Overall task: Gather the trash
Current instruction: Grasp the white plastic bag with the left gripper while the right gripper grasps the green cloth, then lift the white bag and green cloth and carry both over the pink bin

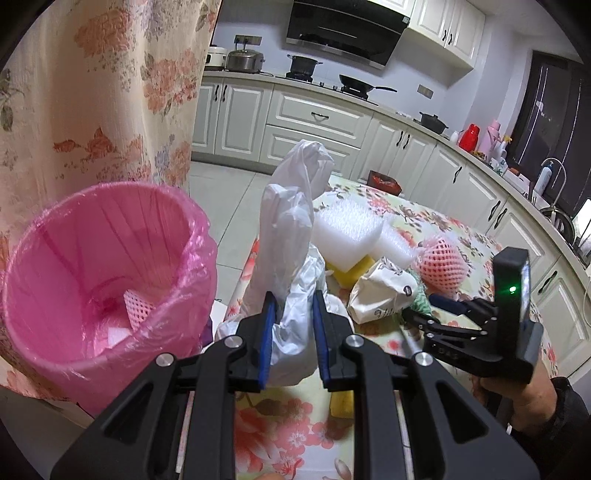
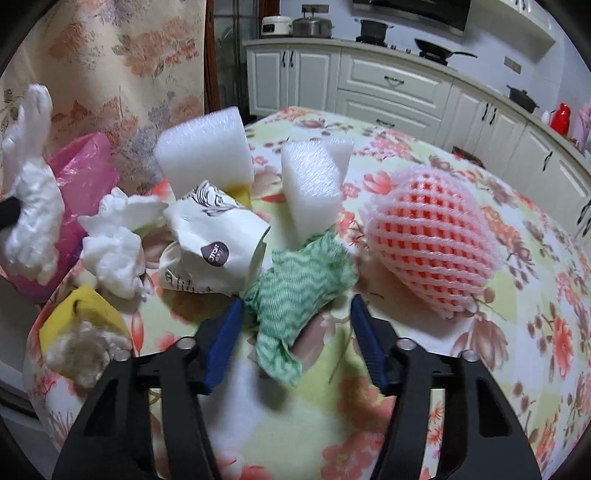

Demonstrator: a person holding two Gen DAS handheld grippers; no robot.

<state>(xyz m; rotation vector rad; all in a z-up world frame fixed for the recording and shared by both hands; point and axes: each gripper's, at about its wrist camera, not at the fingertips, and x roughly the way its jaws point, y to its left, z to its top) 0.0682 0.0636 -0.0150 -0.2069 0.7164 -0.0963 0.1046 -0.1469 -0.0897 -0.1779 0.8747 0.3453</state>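
A black wok and pot sit on the stove.

Kitchen interior: cream panelled cabinets with dark handles line a curving countertop beneath a black range hood. Pale floor tiles, a floral curtain and a dark window frame the room.

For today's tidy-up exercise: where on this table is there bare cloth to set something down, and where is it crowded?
Free: the tablecloth right of the green rag and in front of the net-wrapped fruit, and the far side behind the fruit. Crowded: the left end near the bin, where foam blocks, a crumpled cup, tissue and yellow sponges cluster.
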